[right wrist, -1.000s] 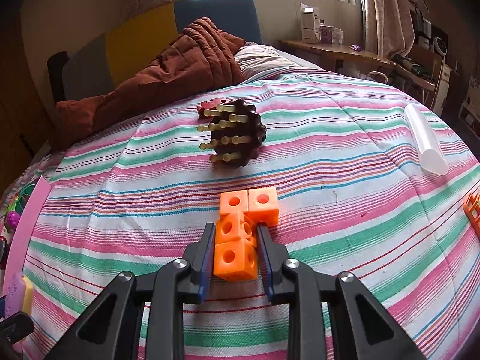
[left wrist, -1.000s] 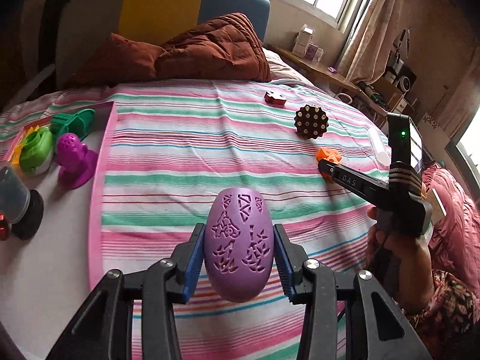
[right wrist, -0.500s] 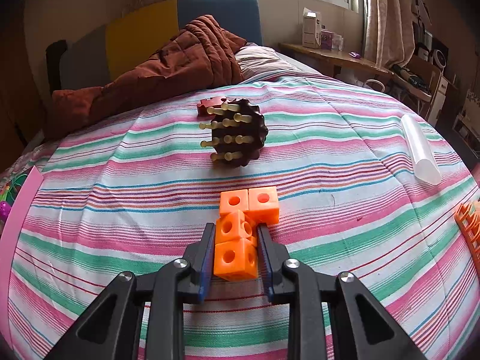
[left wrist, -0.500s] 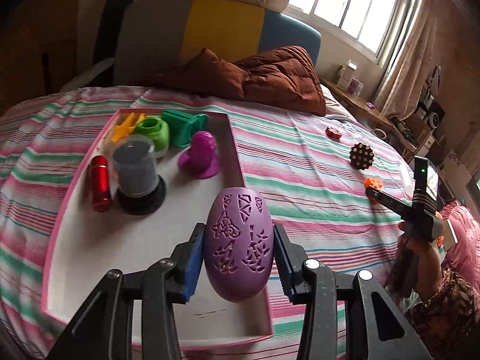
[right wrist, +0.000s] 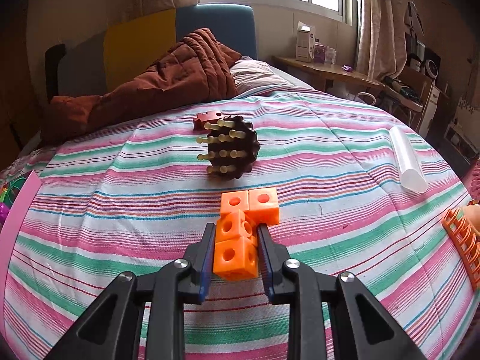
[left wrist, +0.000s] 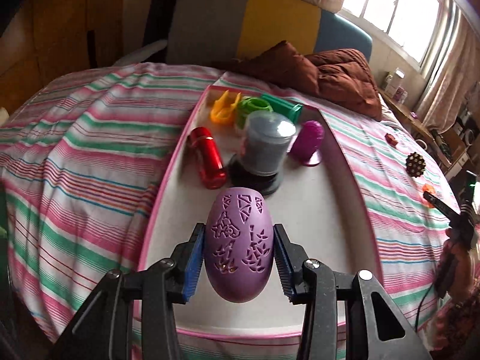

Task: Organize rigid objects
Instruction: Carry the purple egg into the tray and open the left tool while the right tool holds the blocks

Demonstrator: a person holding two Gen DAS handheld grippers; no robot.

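My left gripper (left wrist: 238,240) is shut on a purple egg-shaped shell with cut-out patterns (left wrist: 238,247), held over the near part of a white tray with a pink rim (left wrist: 318,210). The tray holds a red cylinder (left wrist: 207,157), a grey tub on a black base (left wrist: 264,150), a small purple figure (left wrist: 309,142), and green and orange pieces at its far end. My right gripper (right wrist: 235,240) is shut on a chain of orange hole-cubes (right wrist: 237,252) that reaches onto the striped bedspread; the far cubes (right wrist: 250,204) rest on the cloth.
A dark brown disc with pale pegs (right wrist: 232,147) and a red piece (right wrist: 207,118) lie beyond the cubes. A clear tube (right wrist: 406,159) lies at the right, an orange grid piece (right wrist: 462,240) at the edge. A brown quilt (left wrist: 324,75) and headboard close the far side.
My left gripper has swung left with the purple shell, from over the bare bedspread to over the tray. The right gripper and the orange cubes have stayed put.
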